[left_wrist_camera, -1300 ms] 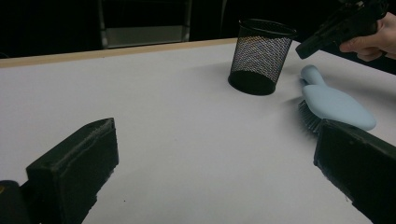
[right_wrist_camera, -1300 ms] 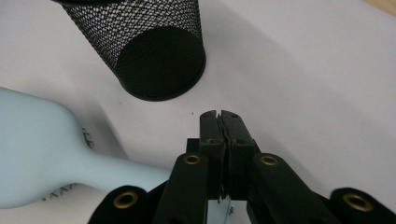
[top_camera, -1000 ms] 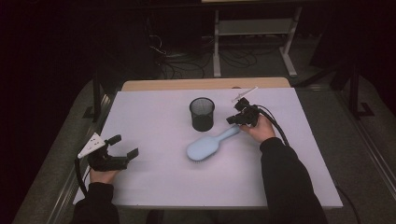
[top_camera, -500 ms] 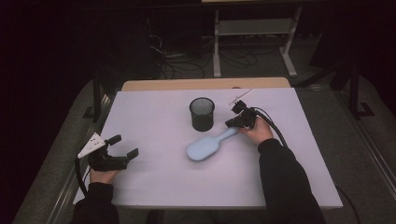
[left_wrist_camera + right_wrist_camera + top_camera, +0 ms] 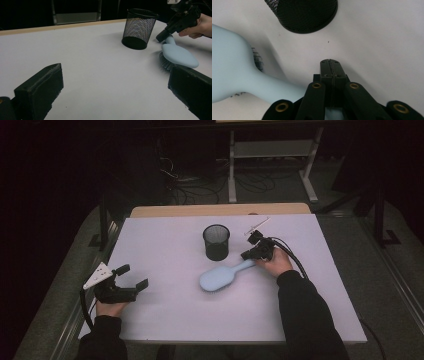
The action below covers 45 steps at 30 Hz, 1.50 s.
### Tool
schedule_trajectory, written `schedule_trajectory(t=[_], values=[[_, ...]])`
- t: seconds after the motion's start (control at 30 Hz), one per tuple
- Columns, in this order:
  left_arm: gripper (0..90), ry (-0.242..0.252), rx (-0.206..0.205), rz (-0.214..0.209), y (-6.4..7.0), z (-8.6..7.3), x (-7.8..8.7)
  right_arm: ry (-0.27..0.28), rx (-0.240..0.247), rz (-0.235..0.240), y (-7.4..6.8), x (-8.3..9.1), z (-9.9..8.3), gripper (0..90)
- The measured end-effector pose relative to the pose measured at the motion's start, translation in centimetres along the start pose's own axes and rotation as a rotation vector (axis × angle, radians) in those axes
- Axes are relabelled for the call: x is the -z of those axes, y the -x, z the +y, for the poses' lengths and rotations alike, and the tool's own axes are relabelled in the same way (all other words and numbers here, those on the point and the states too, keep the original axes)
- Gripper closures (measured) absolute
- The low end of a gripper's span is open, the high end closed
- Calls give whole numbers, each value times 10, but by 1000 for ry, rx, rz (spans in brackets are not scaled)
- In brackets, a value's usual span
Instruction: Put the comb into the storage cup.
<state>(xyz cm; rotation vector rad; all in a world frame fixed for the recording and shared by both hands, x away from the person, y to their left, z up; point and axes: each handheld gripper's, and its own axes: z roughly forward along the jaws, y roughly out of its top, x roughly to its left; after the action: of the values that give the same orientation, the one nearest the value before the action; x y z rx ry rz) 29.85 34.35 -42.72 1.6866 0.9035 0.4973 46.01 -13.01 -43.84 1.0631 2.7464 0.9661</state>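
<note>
A light blue hairbrush lies bristles down on the white table top, its handle pointing to the right gripper. That gripper is shut, its jaw tips pressed together with nothing between them, and the brush handle runs beneath it. Just beyond its tip stands a black mesh cup, upright and empty. The left gripper rests open near the table's front left, well apart from the brush and cup. In the left gripper view the right gripper touches the handle's end.
A wooden strip borders the table's far edge. Behind it, on the dark floor, are cables and a metal shelf frame. The right gripper's cable trails along the person's right sleeve.
The right gripper has dropped slightly toward the brush handle, and the brush has shifted a little to the left. The left gripper has stayed put.
</note>
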Motion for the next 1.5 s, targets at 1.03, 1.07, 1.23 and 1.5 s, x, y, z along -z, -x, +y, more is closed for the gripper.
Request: schedule_trajectory(t=[1.03,1.07,1.23,1.5], values=[[0,-1,14,-4,-1,-1,-1,16,17,-13,-10,12,-27,890],[0,0,18,-3,-1,-1,-1,17,19,-13,-11,12,-28,890],[0,-6,14,-2,-1,-1,-1,27,24,-9,-14,15,-33,890],[0,-10,10,-5,-1,-1,-2,28,32,-2,-18,18,-39,890]])
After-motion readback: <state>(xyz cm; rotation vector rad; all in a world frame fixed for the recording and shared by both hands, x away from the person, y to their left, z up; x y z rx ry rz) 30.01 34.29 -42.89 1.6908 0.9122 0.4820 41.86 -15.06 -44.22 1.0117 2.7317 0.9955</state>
